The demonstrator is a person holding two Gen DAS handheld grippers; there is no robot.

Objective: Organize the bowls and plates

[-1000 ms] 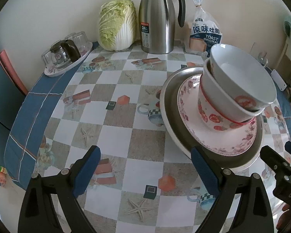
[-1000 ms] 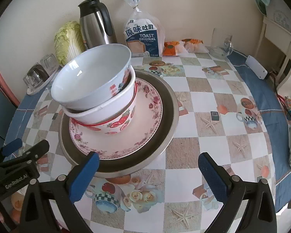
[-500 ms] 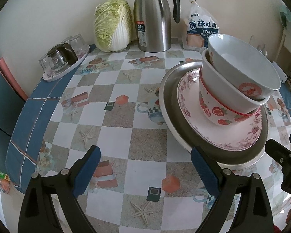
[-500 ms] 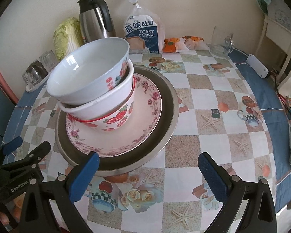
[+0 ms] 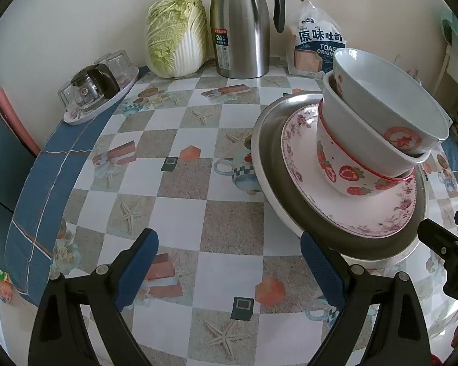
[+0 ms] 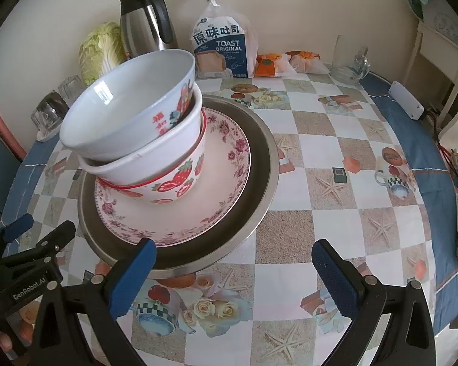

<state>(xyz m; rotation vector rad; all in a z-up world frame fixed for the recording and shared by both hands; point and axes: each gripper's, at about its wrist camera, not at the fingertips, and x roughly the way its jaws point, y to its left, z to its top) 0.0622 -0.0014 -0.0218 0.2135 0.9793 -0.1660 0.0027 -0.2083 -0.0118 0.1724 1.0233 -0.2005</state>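
Note:
A stack stands on the table: a steel plate (image 5: 268, 180) (image 6: 259, 183) at the bottom, a pink floral plate (image 5: 366, 213) (image 6: 223, 189) on it, then a strawberry bowl (image 5: 345, 174) (image 6: 168, 180), and a white bowl (image 5: 381, 103) (image 6: 128, 100) tilted on top. My left gripper (image 5: 229, 268) is open and empty, just left of the stack's near edge. My right gripper (image 6: 233, 268) is open and empty, at the stack's near right edge. Each gripper shows in the other's view, the right (image 5: 448, 244) and the left (image 6: 30, 238).
At the back stand a steel thermos (image 5: 241, 24), a napa cabbage (image 5: 177, 36), a toast bag (image 6: 221, 45) and snack packets (image 6: 287, 61). A tray of glasses (image 5: 97, 88) sits back left. A glass (image 6: 351, 58) and a white device (image 6: 406, 100) lie at the right.
Both grippers have pulled back a little and risen; the stack looks slightly farther and lower in both views. The stack itself has not moved.

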